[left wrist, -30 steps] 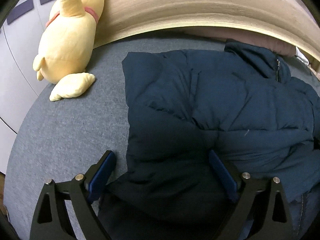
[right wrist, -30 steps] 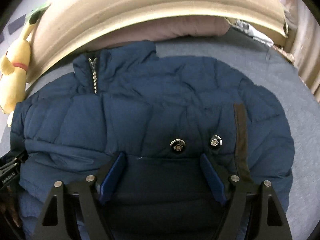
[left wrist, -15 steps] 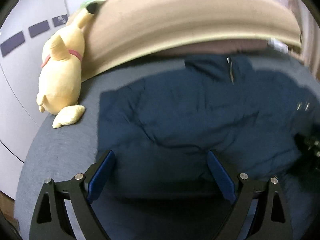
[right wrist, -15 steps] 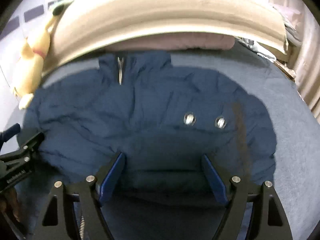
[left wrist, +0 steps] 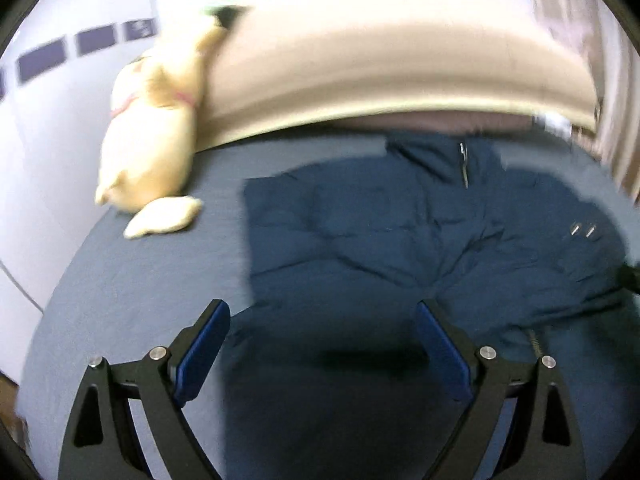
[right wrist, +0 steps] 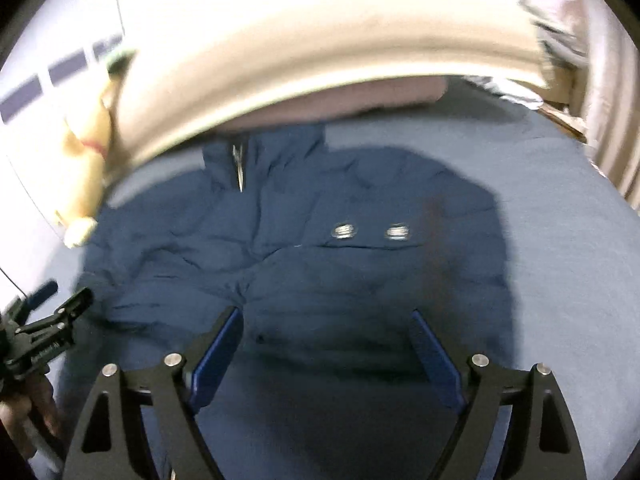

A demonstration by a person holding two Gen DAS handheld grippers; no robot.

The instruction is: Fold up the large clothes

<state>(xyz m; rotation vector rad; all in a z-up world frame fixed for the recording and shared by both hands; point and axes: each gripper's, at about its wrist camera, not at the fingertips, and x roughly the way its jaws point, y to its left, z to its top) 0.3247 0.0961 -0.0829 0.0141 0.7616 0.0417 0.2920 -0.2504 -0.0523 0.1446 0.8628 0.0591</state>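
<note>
The dark navy quilted puffer jacket (right wrist: 320,248) lies spread on the grey-blue bed sheet (right wrist: 568,264), collar and zip pull (right wrist: 239,168) toward the beige padded headboard (left wrist: 400,80); its lower part appears already doubled up over the body, since a thick rounded edge runs across just below the 2 silver snap buttons (right wrist: 370,233), though blur keeps the layers from being certain; the sides look drawn in as well, so the garment reads as a compact block, and I judge the fold well along, with perhaps 1 more halving and some smoothing left; the left claw (left wrist: 322,340) hovers above the near left part of the jacket with its blue pads (left wrist: 204,350) wide apart and nothing between them; the right claw (right wrist: 326,344) hangs over the near middle, its jaws opening, and the fabric seen between them lies below, not pinched; in the right wrist view the left claw shows at the far left edge with part of the person's hand under it; around the work sit a pale yellow plush toy with a pink collar (left wrist: 152,140) propped against the headboard at the left, clear of the jacket, and a mauve pillow (right wrist: 372,98) touching or just behind the collar; nothing blocks the next grasp, but the puffy filling may spring a fold back open.
</note>
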